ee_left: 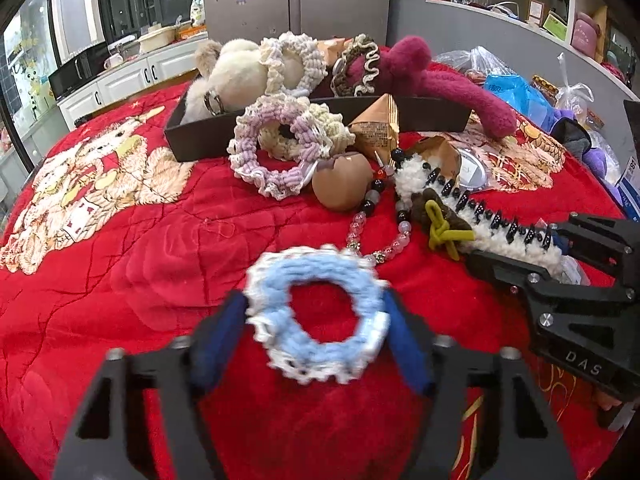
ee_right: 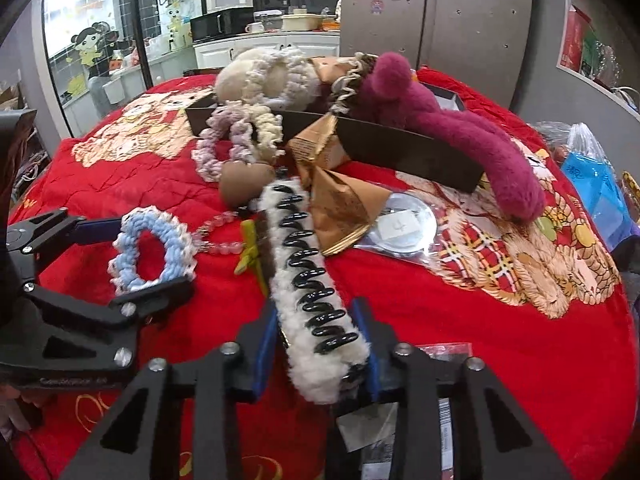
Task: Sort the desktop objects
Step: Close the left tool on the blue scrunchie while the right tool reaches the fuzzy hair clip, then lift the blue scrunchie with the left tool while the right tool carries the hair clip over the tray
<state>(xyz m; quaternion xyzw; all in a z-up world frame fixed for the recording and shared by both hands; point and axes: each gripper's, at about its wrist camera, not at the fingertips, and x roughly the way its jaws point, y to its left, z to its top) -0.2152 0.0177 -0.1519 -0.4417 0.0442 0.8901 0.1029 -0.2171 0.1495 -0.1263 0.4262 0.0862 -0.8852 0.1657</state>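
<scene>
The blue scrunchie (ee_left: 318, 316) is clasped between the pads of the left gripper (ee_left: 316, 344), and the fleecy hair clip (ee_right: 316, 300) is clamped in the right gripper (ee_right: 318, 354). Beyond both, the dark tray (ee_left: 436, 118) is already loaded with scrunchies and plush pieces. A lilac scrunchie (ee_left: 272, 152), a bead bracelet (ee_left: 380, 232) and gold packets (ee_right: 344, 208) are judged still unsorted.

The blue and white crocheted scrunchie (ee_left: 318, 314) is smeared by blur in the left wrist view. The near end of the white fluffy hair clip with black teeth (ee_right: 316, 300) is hidden behind the right gripper's blue-padded fingers (ee_right: 370, 344). Print on the gold triangular paper packet (ee_left: 374, 132) is too small to read.
</scene>
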